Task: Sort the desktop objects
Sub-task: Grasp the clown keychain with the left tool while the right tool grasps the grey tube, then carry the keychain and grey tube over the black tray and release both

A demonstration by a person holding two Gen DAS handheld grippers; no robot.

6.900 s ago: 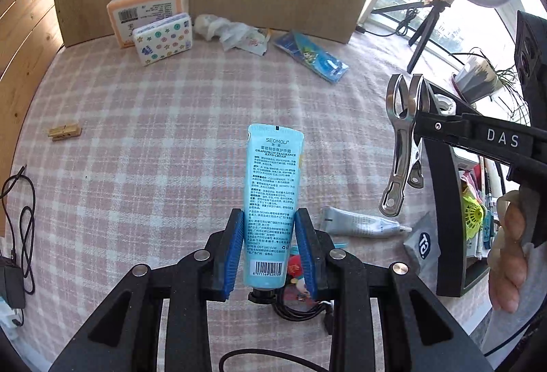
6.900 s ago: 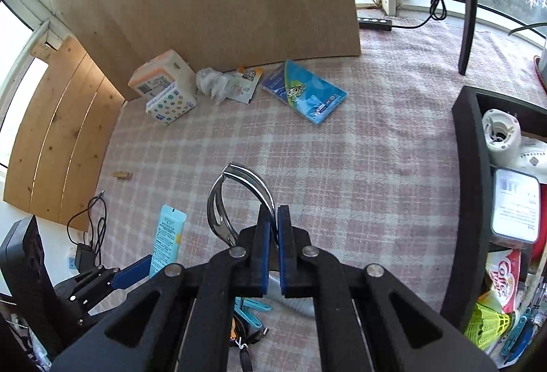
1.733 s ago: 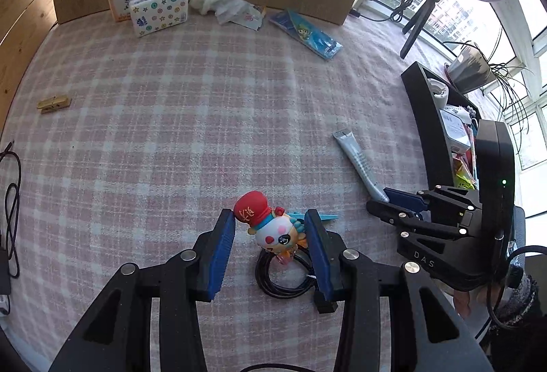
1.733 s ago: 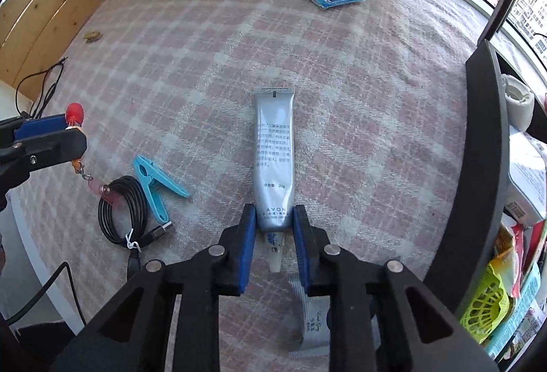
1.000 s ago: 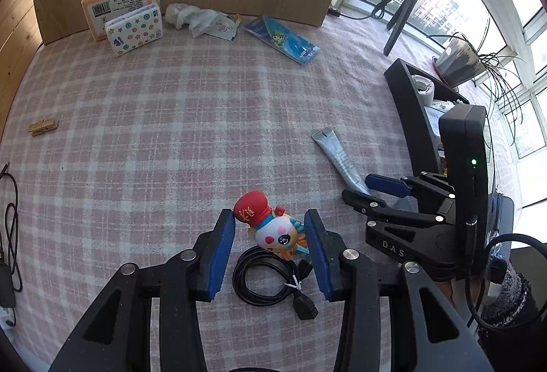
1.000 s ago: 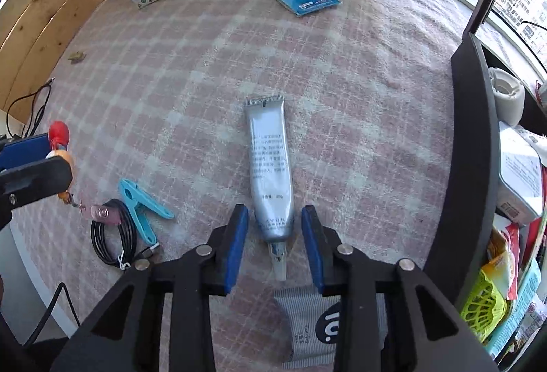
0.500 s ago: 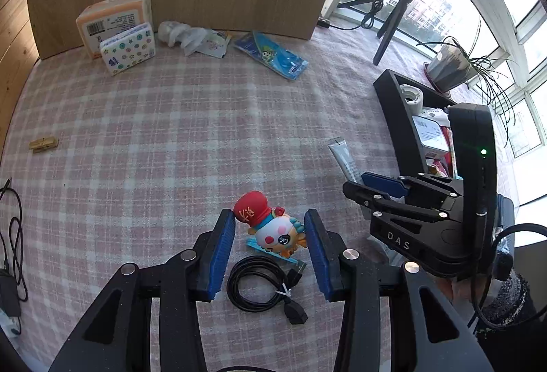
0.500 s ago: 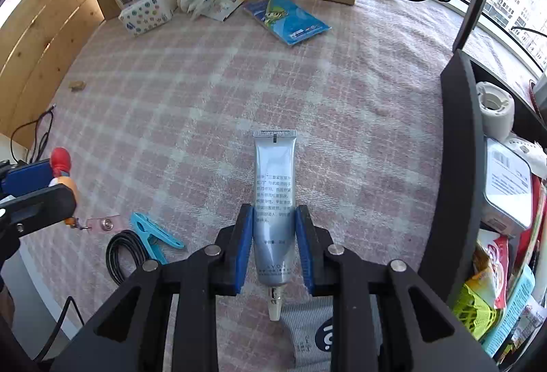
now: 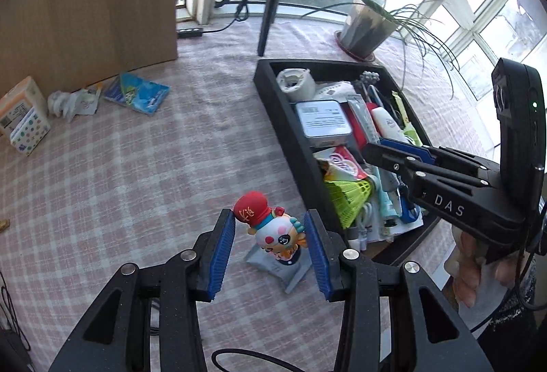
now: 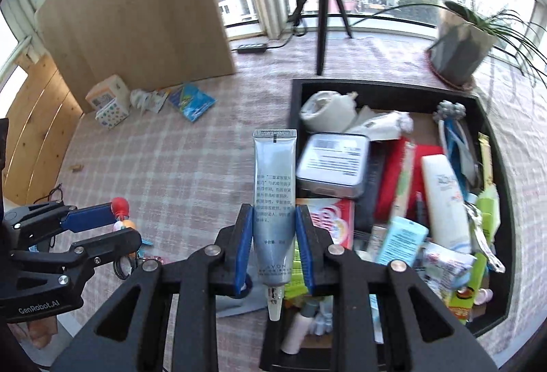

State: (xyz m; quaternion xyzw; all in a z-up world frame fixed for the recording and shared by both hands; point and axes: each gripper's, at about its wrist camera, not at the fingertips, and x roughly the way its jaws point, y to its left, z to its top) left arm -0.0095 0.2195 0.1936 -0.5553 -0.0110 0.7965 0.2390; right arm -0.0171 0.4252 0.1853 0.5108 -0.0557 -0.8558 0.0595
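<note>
My left gripper [image 9: 270,235] is shut on a small clown figure [image 9: 270,228] with a red hat and holds it above the checked tablecloth, just left of the black tray [image 9: 290,129]. My right gripper [image 10: 273,242] is shut on a silver cream tube [image 10: 274,194], cap toward me, and holds it over the tray's near left corner [image 10: 294,105]. The tray is crowded with bottles, tubes, a tin and packets. The left gripper with the clown also shows at the left of the right wrist view [image 10: 102,221].
A grey pouch [image 9: 277,264] lies on the cloth under the clown. Tissue packs [image 9: 24,119], crumpled wrappers [image 9: 73,102] and a blue packet [image 9: 136,93] lie by the wooden board at the back left. A tripod [image 10: 321,13] and a potted plant [image 10: 458,44] stand behind the tray.
Both grippers have lifted and swung right toward the black tray, each still holding its object. The cable and blue clip have dropped out of the left wrist view.
</note>
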